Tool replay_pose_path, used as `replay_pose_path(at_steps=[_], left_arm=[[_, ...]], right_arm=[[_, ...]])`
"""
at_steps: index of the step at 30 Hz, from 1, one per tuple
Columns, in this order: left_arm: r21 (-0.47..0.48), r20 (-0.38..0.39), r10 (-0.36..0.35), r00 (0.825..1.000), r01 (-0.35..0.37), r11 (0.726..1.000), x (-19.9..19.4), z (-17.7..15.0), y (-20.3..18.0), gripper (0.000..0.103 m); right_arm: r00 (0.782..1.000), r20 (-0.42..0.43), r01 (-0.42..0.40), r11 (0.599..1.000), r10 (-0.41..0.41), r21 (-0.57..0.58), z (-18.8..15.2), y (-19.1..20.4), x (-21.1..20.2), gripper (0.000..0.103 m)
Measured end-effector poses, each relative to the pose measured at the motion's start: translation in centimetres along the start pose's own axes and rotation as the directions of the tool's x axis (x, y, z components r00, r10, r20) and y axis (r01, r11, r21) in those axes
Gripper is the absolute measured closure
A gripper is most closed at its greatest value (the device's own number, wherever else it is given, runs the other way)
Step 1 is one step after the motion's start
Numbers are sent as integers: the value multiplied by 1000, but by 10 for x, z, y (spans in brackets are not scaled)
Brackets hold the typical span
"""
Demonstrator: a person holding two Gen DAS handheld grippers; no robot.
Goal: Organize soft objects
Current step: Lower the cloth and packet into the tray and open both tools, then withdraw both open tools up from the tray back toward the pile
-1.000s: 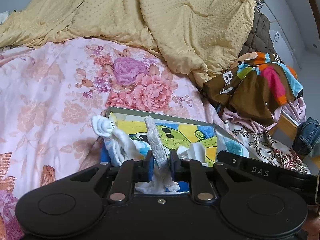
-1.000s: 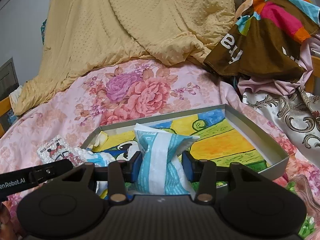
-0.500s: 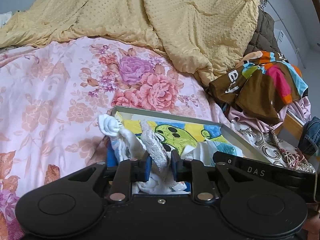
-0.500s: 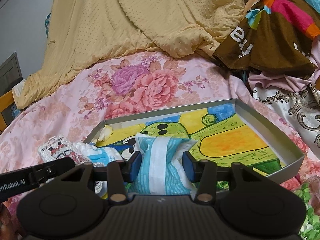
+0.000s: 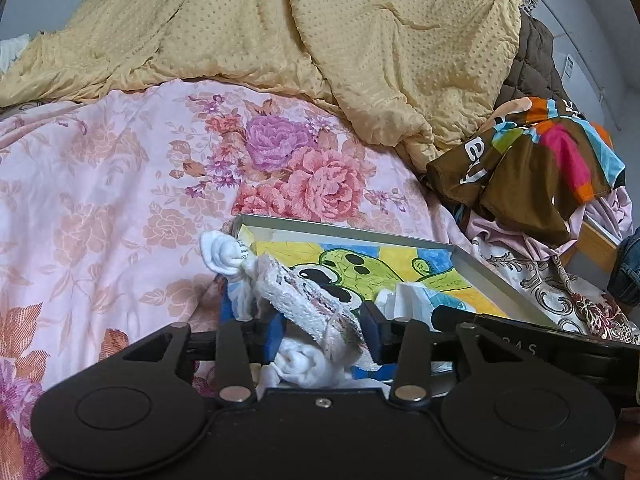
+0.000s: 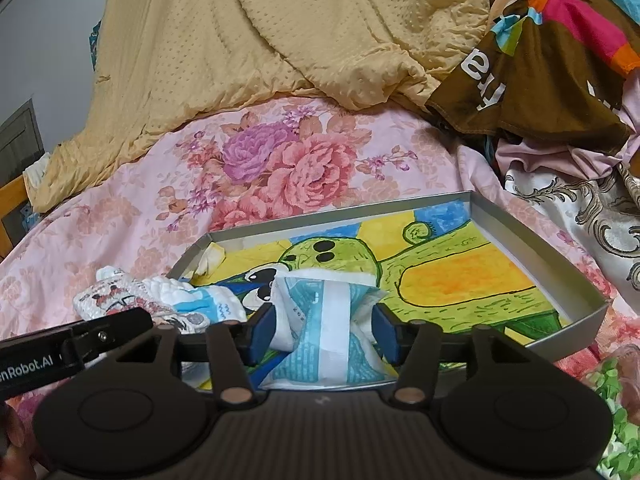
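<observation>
A metal tray [image 5: 496, 272] with a cartoon drawing inside lies on the floral bedsheet; it also shows in the right wrist view [image 6: 532, 248]. My left gripper [image 5: 324, 328] has opened, and a white patterned cloth pad [image 5: 308, 300] lies tilted loose between its fingers over white socks [image 5: 224, 254] at the tray's left end. My right gripper [image 6: 324, 330] is open wide around a blue and white tissue pack [image 6: 328, 328] that rests on the tray's near edge. The left gripper's pad and socks also show at the left in the right wrist view [image 6: 120, 298].
A yellow dotted quilt [image 5: 320, 40] is piled at the back of the bed. A brown multicolour garment [image 5: 528, 168] and other clothes lie to the right of the tray. Pink floral sheet [image 5: 100, 200] spreads to the left.
Both grippers have opened. The cloth pad has tipped over from upright to slanted in the left gripper. The tissue pack has settled lower onto the tray.
</observation>
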State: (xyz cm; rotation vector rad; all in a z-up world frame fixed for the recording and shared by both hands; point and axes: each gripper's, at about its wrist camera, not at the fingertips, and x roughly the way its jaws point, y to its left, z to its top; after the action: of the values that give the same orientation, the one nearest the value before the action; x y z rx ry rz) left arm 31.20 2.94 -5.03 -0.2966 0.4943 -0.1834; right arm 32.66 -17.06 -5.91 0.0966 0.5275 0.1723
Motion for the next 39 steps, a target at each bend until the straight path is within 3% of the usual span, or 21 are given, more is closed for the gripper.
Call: replay_pose_path(at_steps=[6,18,26,39], left_arm=[[-12,25,1,1000,-1,1000,-5,1,-1,37],[-43,85,46,995,-43,998,-14,6,1,11],[-37,128,86,988,-82,996,-30,13,-2,2],[-14,140,147,979,-146,989,-73,9,-11,1]], right_arm=[[1000,18,10,1000,-10,0,1,-2,-5,29],[996,74,43,999,-42,-21,6,-3,-21,1],[995,85,50,998,-48,-32,11,-5,-38,0],[986,152,92,988,-73,-124,15,12,-96,0]])
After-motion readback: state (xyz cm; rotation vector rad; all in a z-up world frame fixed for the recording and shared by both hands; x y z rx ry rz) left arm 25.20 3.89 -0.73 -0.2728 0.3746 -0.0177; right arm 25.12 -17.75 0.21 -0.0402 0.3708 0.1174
